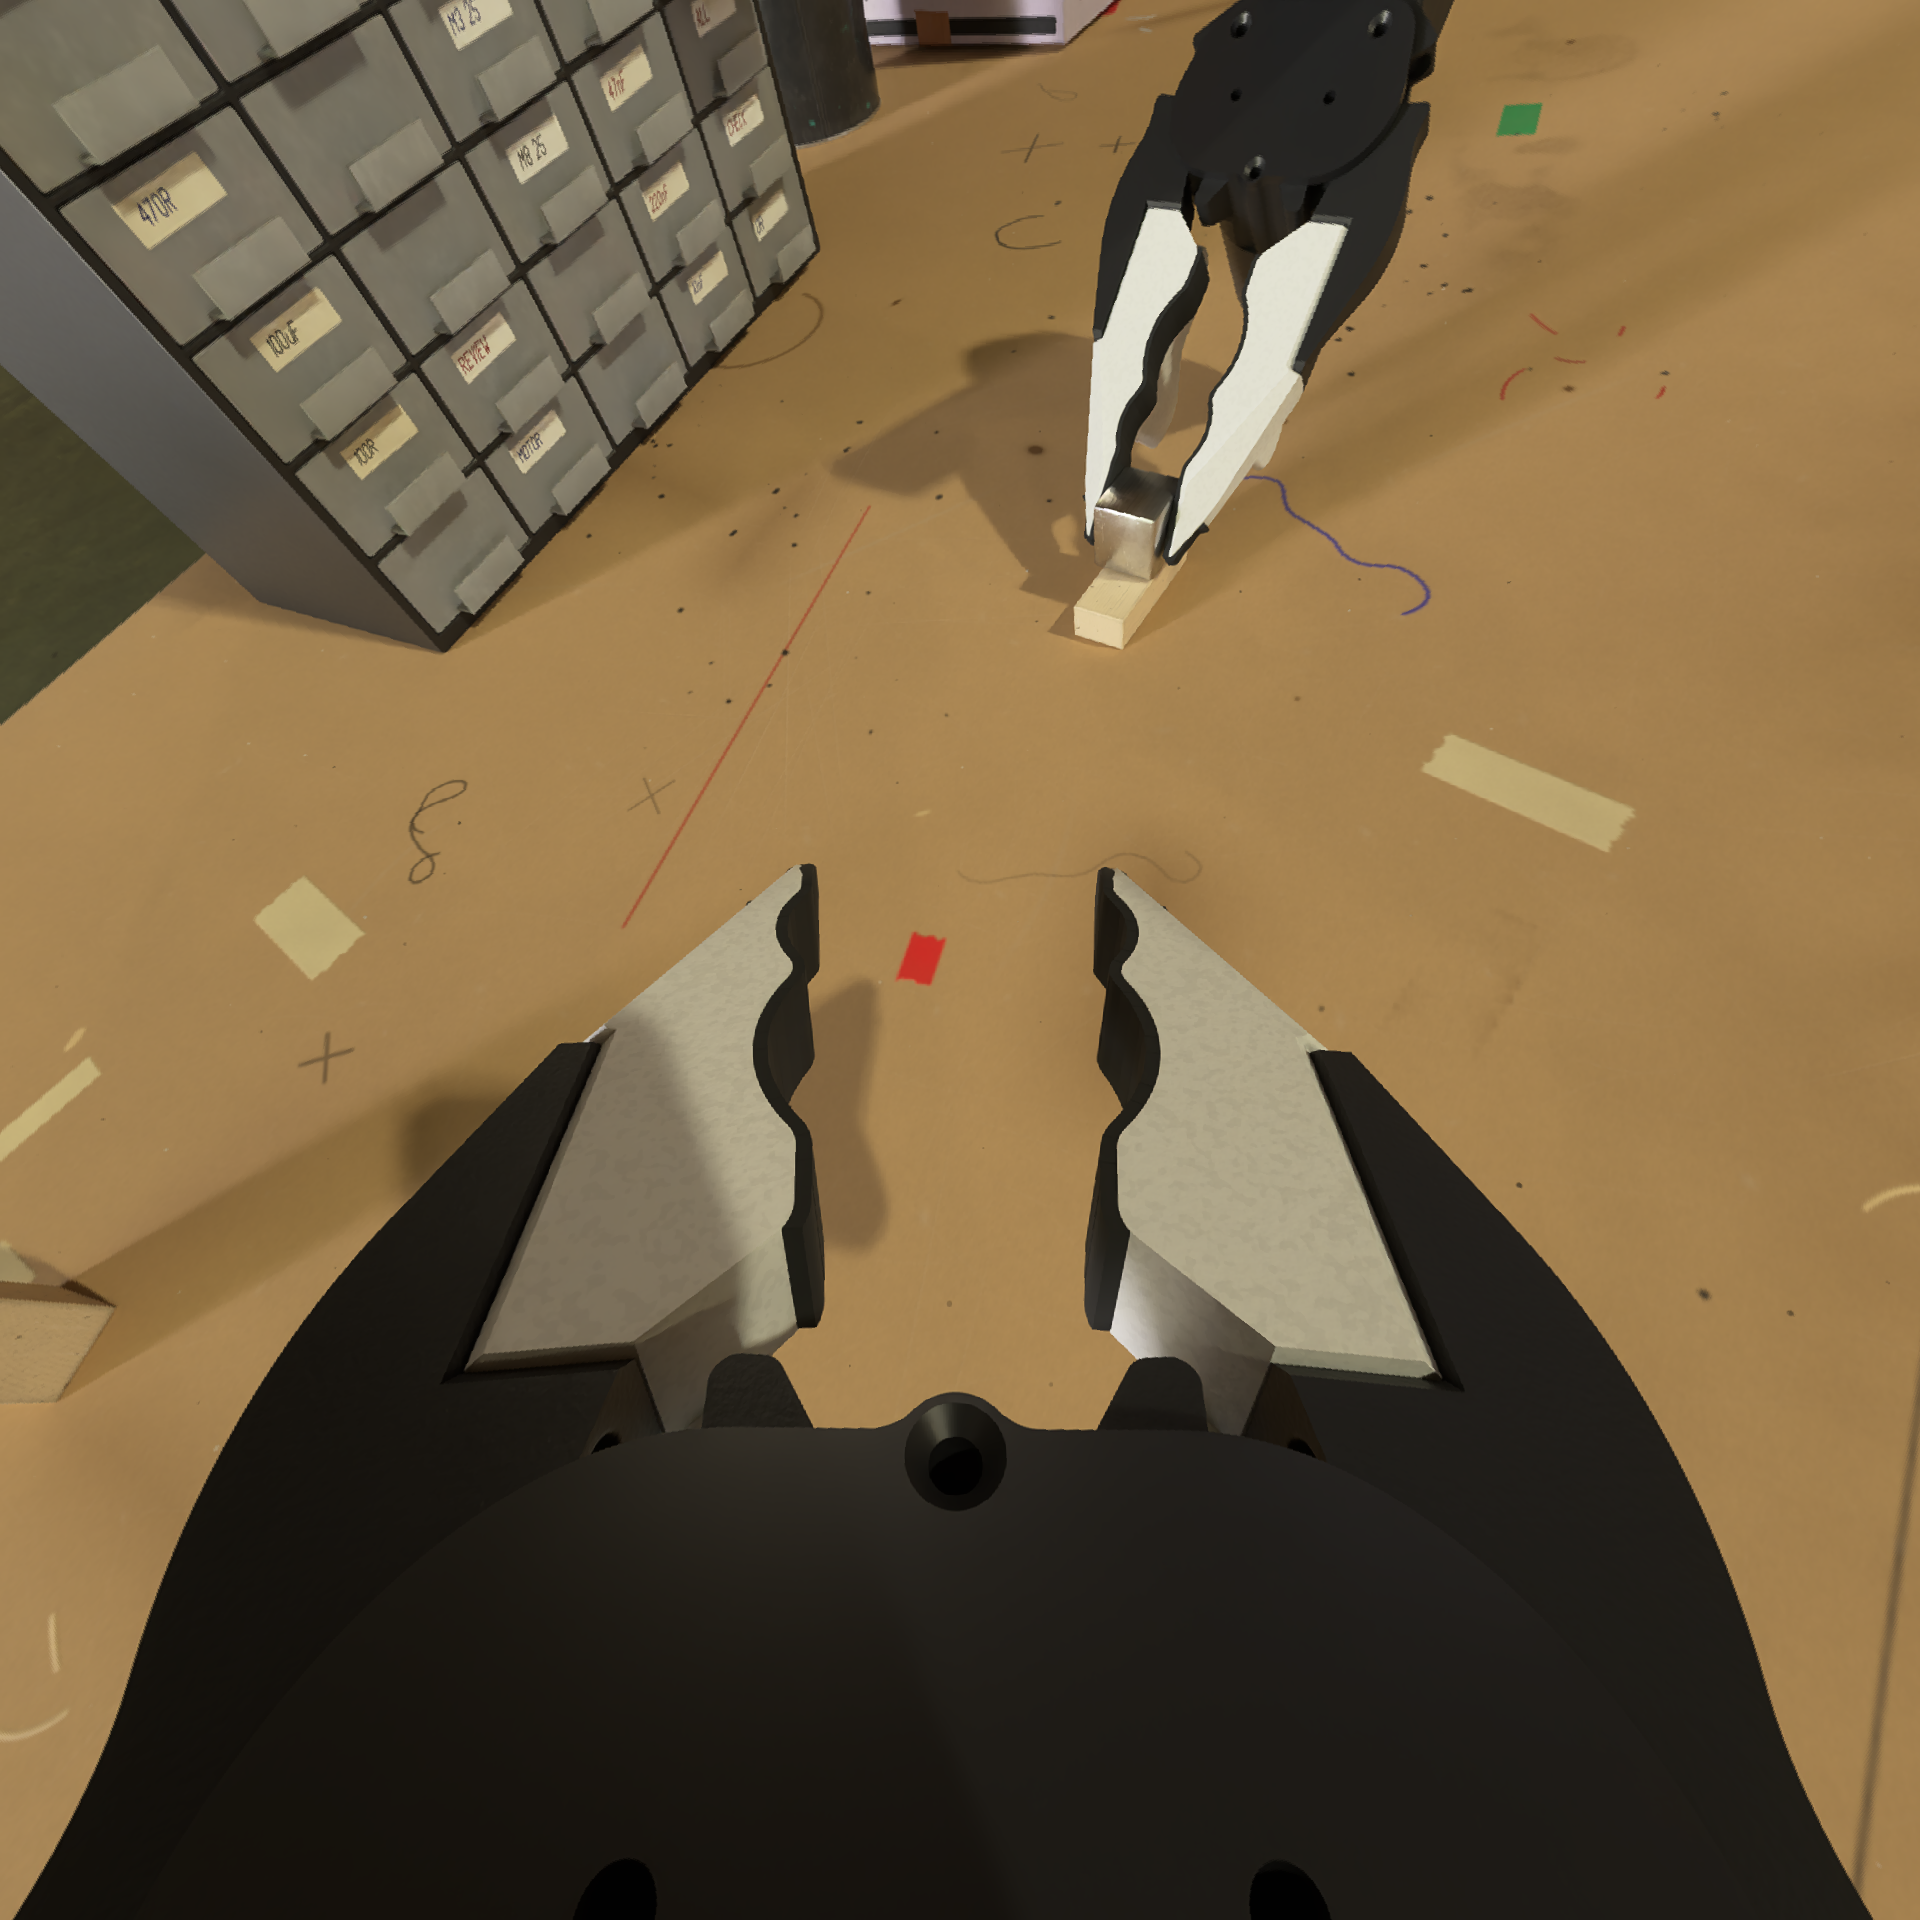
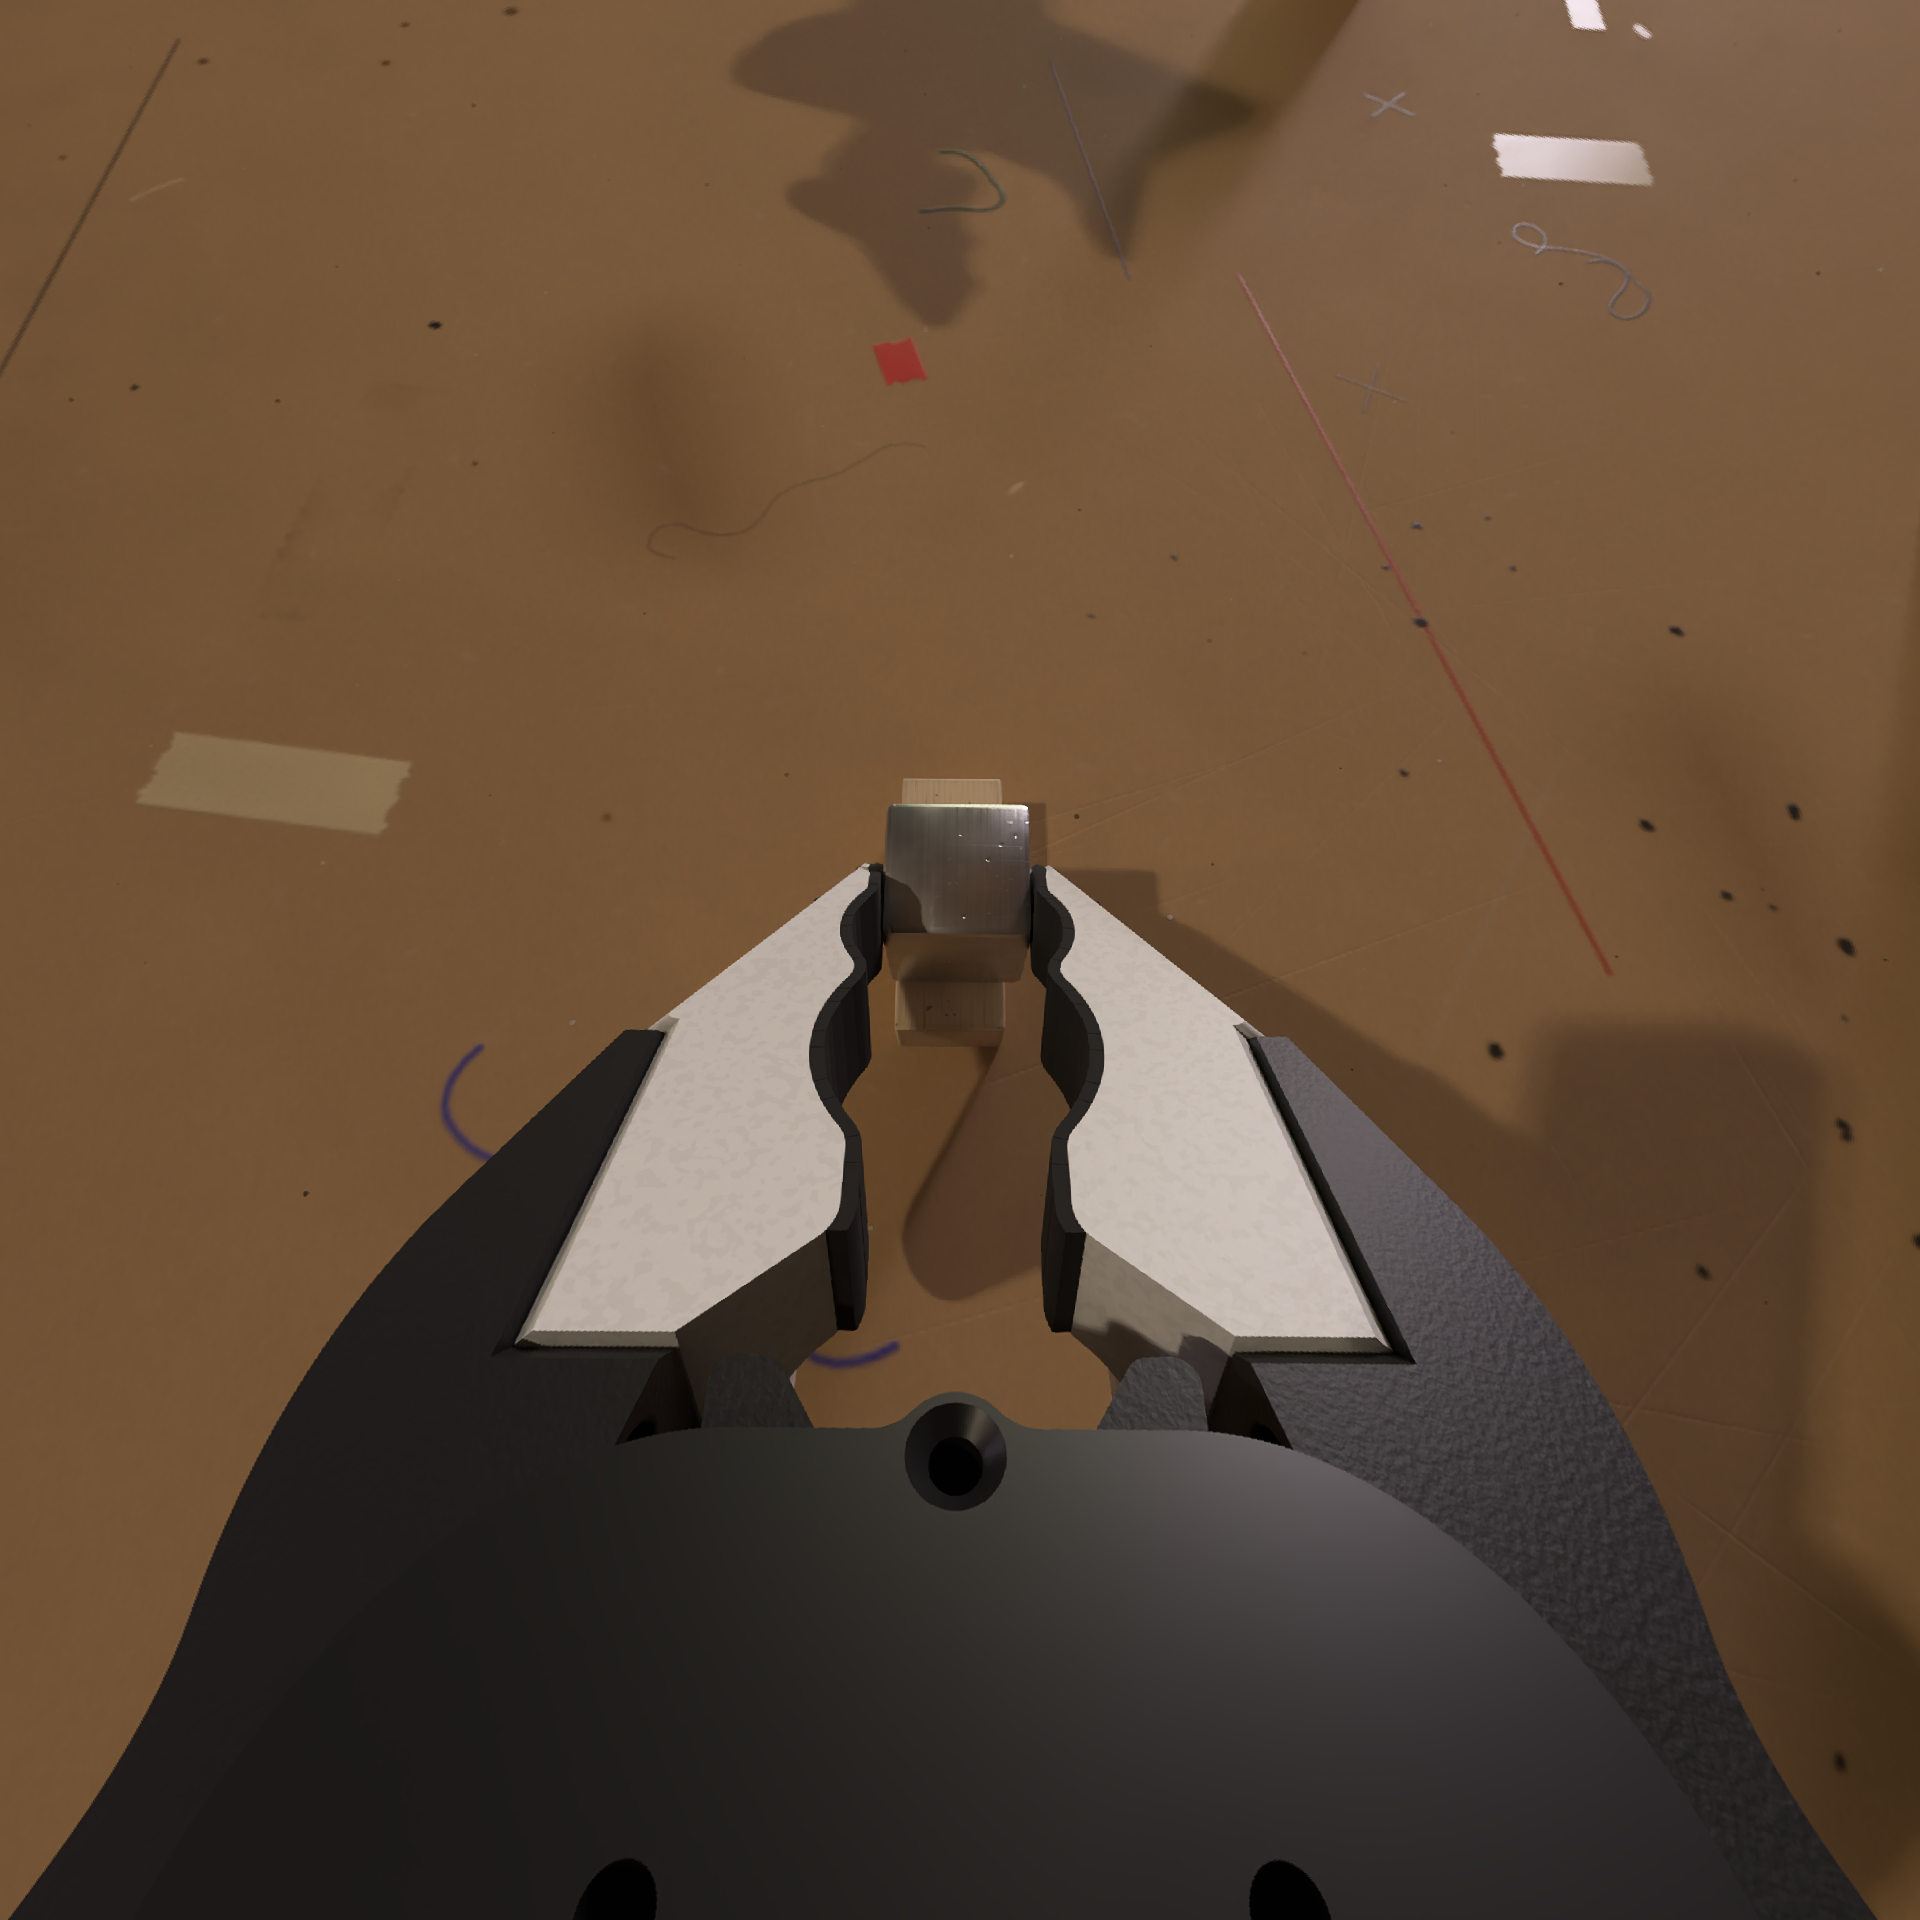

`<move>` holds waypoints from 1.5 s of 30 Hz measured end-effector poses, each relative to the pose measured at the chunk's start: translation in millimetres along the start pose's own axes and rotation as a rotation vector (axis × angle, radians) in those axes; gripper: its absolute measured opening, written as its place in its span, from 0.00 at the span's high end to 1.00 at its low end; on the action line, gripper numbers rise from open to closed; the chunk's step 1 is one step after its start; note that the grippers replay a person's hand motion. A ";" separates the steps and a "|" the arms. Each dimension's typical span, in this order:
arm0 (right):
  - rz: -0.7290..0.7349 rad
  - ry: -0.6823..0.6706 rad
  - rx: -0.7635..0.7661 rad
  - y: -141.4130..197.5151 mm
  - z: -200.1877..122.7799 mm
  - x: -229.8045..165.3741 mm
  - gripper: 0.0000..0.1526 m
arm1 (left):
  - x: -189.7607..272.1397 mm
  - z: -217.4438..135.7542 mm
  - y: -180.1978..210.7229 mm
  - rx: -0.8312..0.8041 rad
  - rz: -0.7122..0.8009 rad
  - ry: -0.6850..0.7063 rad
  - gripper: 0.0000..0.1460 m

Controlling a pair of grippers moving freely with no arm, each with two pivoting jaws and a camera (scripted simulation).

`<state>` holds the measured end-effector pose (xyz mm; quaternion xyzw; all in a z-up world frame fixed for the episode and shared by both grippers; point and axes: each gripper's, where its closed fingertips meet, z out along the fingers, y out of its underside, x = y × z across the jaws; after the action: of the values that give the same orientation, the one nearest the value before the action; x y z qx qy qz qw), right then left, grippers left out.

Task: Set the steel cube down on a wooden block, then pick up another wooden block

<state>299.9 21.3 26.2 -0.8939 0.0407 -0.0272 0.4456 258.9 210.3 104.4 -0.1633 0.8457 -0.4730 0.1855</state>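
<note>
My right gripper [image 2: 956, 883] is shut on the steel cube [image 2: 956, 868], a small shiny metal block held at the fingertips. The cube sits on or just above a pale wooden block [image 2: 948, 1013] lying flat on the brown table; I cannot tell whether they touch. In the left wrist view the same right gripper [image 1: 1135, 540] points down, with the cube [image 1: 1132, 525] over the far end of the wooden block [image 1: 1114, 613]. My left gripper [image 1: 956, 883] is open and empty, above a red tape square [image 1: 921, 957]. No second wooden block is clearly seen.
A grey cabinet of small labelled drawers [image 1: 416, 312] stands at the far left. A dark cylinder [image 1: 821, 73] stands behind it. Tape strips [image 1: 1525, 792] and pen marks lie on the table. A cardboard-like corner [image 1: 47, 1340] shows at the left edge.
</note>
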 end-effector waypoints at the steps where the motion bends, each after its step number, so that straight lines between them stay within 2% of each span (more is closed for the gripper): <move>1: 0.000 0.001 -0.001 -0.1 0.1 -0.4 0.82 | -0.1 0.1 0.3 -0.001 0.002 -0.001 0.64; 31: 0.001 -0.005 0.006 -3.1 5.5 -1.0 0.82 | 4.8 1.4 4.7 -0.038 0.036 0.016 0.65; 41: 0.019 -0.027 0.030 -5.3 7.0 -1.6 0.74 | 5.0 1.8 4.9 -0.045 0.043 0.014 0.65; 45: 0.006 -0.006 0.027 -8.7 0.3 -2.0 0.71 | -7.2 -7.3 4.6 -0.062 0.050 -0.036 0.65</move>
<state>298.4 27.0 32.9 -0.8877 0.0416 -0.0235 0.4579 261.4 221.3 105.1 -0.1563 0.8604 -0.4387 0.2072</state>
